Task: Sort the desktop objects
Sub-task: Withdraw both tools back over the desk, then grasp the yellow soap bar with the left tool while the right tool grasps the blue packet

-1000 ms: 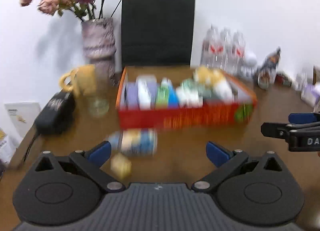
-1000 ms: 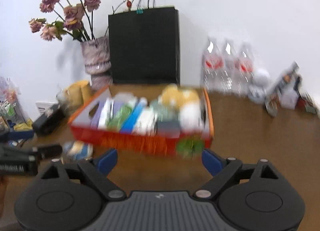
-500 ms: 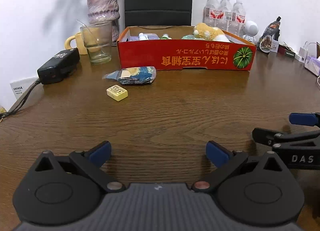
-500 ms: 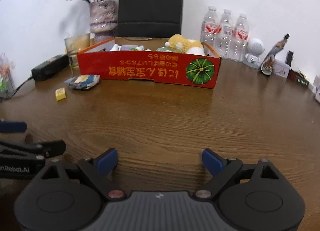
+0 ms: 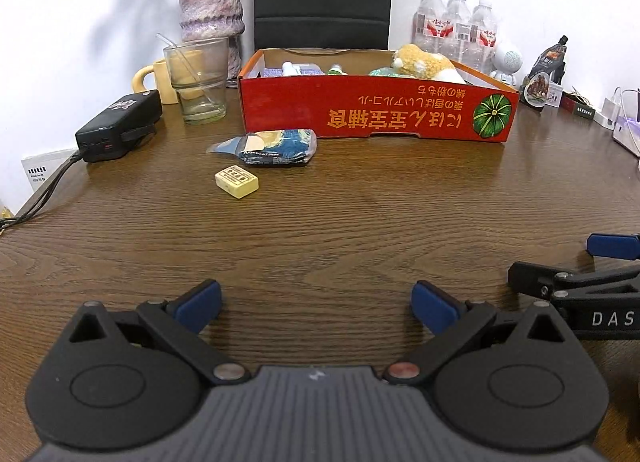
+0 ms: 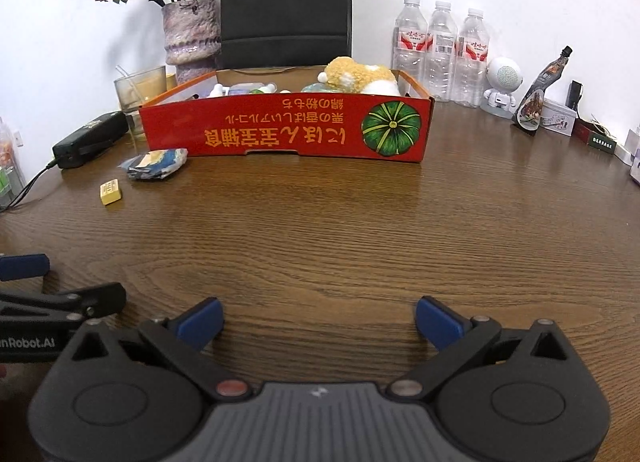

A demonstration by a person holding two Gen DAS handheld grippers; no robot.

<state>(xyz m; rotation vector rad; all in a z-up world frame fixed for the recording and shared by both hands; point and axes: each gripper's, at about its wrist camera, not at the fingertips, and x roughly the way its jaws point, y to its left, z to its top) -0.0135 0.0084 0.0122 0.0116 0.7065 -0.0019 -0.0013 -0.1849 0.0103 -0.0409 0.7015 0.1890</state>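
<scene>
Now both have dropped low over the counter's (image 5: pixel 320 230) near edge: left gripper (image 5: pixel 316 302) apart and empty, right gripper (image 6: pixel 319 318) widening, nothing between. Ahead near the left edge (outside the red box (image 5: pixel 376 114)) lie the blue packet (image 5: pixel 276 147) and yellow block (image 5: pixel 237 181), probably next.

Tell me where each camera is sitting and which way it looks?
Left wrist view: sits on the left tool, looks across the table at the red box; the right tool pokes in.
Right wrist view: sits on the right tool, jaws opening and empty, facing the same box; the left tool pokes in.
Both share the box, yellow block and blue packet.
</scene>
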